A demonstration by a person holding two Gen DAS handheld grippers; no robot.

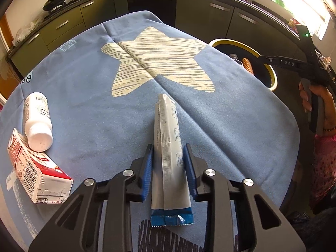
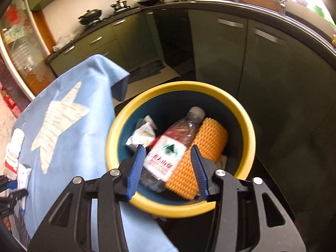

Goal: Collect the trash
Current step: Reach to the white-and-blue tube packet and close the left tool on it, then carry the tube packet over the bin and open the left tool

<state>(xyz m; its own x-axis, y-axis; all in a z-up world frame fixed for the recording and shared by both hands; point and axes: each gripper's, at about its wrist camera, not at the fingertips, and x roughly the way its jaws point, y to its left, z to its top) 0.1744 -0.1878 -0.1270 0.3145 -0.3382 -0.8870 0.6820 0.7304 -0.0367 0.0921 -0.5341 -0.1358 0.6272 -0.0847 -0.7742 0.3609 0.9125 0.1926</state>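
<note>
On the blue bench, the left hand-held gripper [image 1: 168, 163] squeezes a silver wrapper [image 1: 168, 147]. It could slip out. Right hand-held gripper [image 2: 168, 166] hangs empty, half-wide, over the bin [image 2: 241, 115].

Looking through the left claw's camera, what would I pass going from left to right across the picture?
Red and white carton → white bottle → silver wrapper between the left claw's pads → yellow-rimmed bin → the person's hand holding the other claw.
</note>
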